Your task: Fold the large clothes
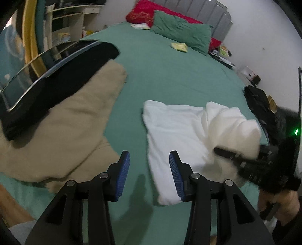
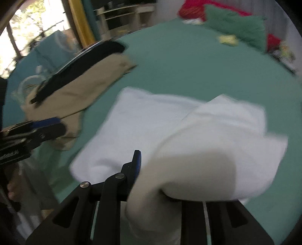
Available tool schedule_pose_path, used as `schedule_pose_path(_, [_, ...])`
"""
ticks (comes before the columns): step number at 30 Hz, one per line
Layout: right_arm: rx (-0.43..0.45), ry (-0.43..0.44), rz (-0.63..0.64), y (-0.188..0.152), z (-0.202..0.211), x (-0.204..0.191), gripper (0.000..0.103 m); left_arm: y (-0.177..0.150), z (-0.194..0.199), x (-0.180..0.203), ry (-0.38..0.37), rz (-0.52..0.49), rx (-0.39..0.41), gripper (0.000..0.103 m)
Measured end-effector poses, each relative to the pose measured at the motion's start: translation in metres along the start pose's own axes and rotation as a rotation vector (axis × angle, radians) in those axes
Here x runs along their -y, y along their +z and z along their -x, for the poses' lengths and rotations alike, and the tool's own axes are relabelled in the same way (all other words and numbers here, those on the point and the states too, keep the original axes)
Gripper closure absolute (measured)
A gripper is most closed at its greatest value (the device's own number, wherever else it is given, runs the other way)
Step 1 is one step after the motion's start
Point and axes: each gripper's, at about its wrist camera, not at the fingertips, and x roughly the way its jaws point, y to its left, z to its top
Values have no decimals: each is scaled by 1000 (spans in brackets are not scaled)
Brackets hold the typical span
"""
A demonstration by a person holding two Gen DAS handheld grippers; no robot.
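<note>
A white garment (image 1: 175, 128) lies partly folded on the green bed sheet (image 1: 169, 75). My left gripper (image 1: 149, 169) is open and empty, just above the garment's near left edge. My right gripper (image 1: 226, 153) is shut on the garment's right part and lifts it over the rest. In the right wrist view the lifted white cloth (image 2: 198, 150) drapes over the right gripper and hides its right finger; the left finger (image 2: 136, 165) shows. The left gripper (image 2: 37, 128) shows at the left edge there.
A beige garment (image 1: 62, 128) with a black one (image 1: 62, 81) on it lies at the left of the bed. A green pillow (image 1: 181, 32) and a red one (image 1: 143, 11) lie at the head. A black bag (image 1: 258, 101) sits at the right edge. Shelves (image 1: 71, 18) stand beyond.
</note>
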Motion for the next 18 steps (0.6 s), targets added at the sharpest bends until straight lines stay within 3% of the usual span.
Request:
schedule_pose_path(2, [-70, 113, 20, -1, -22, -14, 62, 0, 5, -9, 9, 19, 7, 57])
schedule_pose_path(4, [-86, 195, 41, -4, -35, -24, 41, 2, 10, -18, 22, 35, 20, 57])
schedule_pose_path(7, [-80, 247, 91, -3, -36, -40, 22, 3, 13, -30, 47, 62, 28, 57])
schedule_pose_path(12, [-9, 275, 252, -7, 0, -57, 14, 11, 15, -32, 59, 76, 34, 57])
schedule_pose_path(15, [57, 207, 354, -19, 35, -64, 7, 19, 16, -19, 42, 42, 37, 57])
schedule_pose_path(18, [54, 178, 374, -32, 50, -58, 7, 27, 16, 2, 26, -4, 33, 57])
